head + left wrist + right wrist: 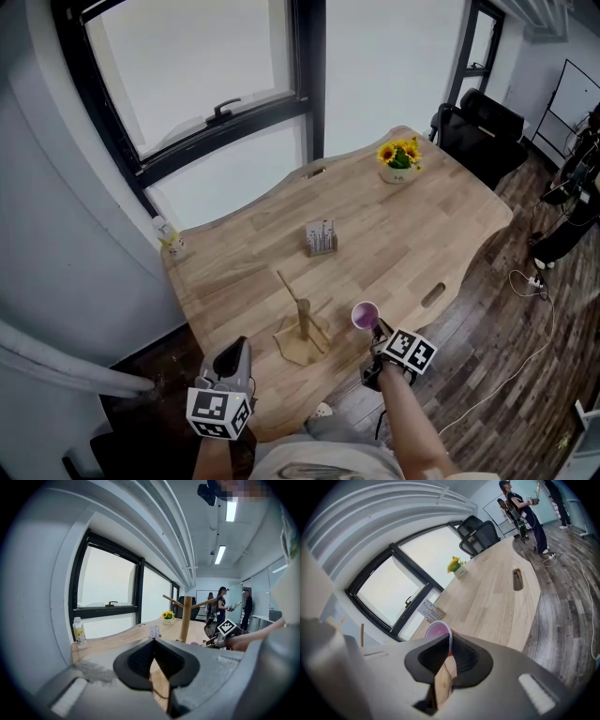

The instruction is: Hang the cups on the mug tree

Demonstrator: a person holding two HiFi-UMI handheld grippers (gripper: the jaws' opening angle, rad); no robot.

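Observation:
A wooden mug tree (pixel 302 323) with slanted pegs stands near the table's front edge; it also shows in the left gripper view (pixel 186 613). Just right of it a purple cup (pixel 365 315) sits open side up. My right gripper (pixel 377 330) comes at it from the near side and is shut on its rim. In the right gripper view the cup (pixel 438 631) has its thin wall pinched between the jaws of the right gripper (pixel 449 641). My left gripper (pixel 234 354) hovers by the table's front left edge, left of the tree. Seen in its own view, the left gripper (pixel 153 640) is shut and holds nothing.
On the wooden table (pixel 403 234) stand a sunflower pot (pixel 398 161) at the far end, a small card holder (pixel 321 238) mid-table and a bottle (pixel 169 236) at the left corner by the window. A black office chair (pixel 478 122) stands beyond. People (pixel 220 604) stand far off.

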